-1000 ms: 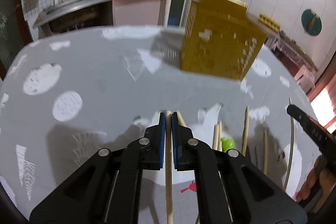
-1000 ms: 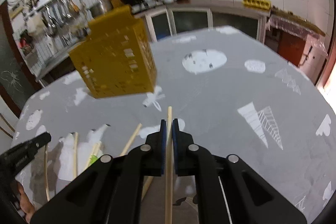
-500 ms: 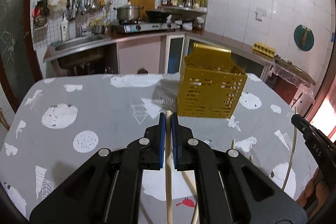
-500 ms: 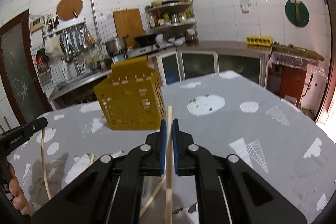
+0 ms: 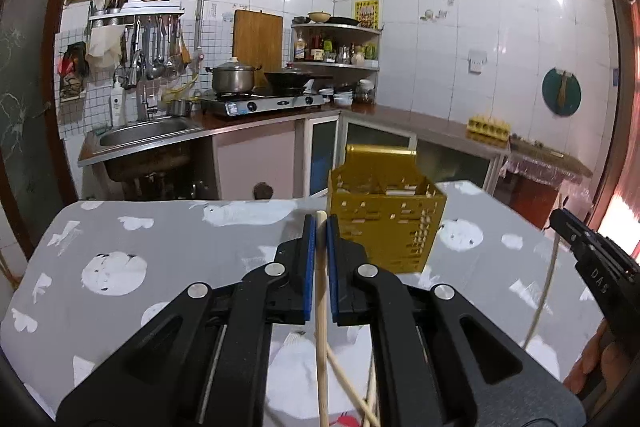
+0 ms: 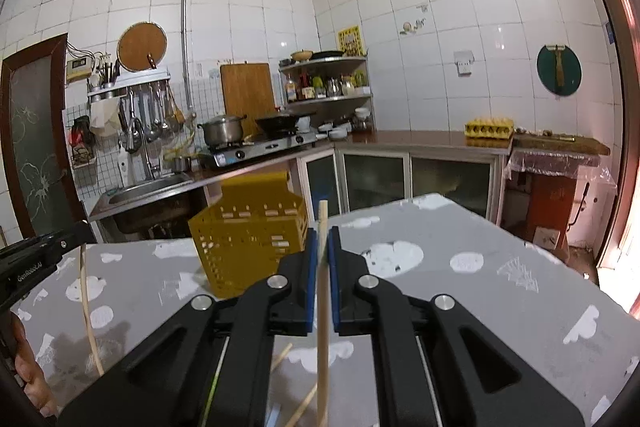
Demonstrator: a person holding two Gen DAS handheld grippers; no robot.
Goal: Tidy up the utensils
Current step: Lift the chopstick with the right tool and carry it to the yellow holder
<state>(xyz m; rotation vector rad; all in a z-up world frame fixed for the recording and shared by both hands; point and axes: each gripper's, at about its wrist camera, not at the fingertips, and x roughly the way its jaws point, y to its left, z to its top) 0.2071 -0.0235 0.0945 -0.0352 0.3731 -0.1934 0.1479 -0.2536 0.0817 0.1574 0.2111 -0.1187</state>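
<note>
lifting: both claws have come up from the counter since a second ago, each carrying one chopstick; the views that looked down at the cloth now look across the kitchen.
left claw: left claw (image 5: 320,227) is clamped tight on a pale wooden chopstick (image 5: 321,291), whose blunt tip pokes just past the blue pads.
yellow basket: the perforated utensil basket (image 5: 384,223) stands upright on the grey patterned counter (image 5: 160,251), beyond the left claw and slightly to its right; a second ago it filled the upper view, tilted by the lens.
right claw: right claw (image 6: 322,239) is closed on a second chopstick (image 6: 323,287), its tip rising well above the pads, with the basket (image 6: 248,247) just to its left.
meaning for the task: both sticks look free of the counter, so the step in hand is probably carrying them to the basket's open top; neither is over it yet.
left view only: the basket's inside with its dividers, loose chopsticks (image 5: 352,391) crossing below the claw, and the right claw entering at the right edge.
right view only: the basket's side wall rather than its inside, the left claw at the far left holding its stick hanging down, and a clear stretch of counter to the right.
</note>
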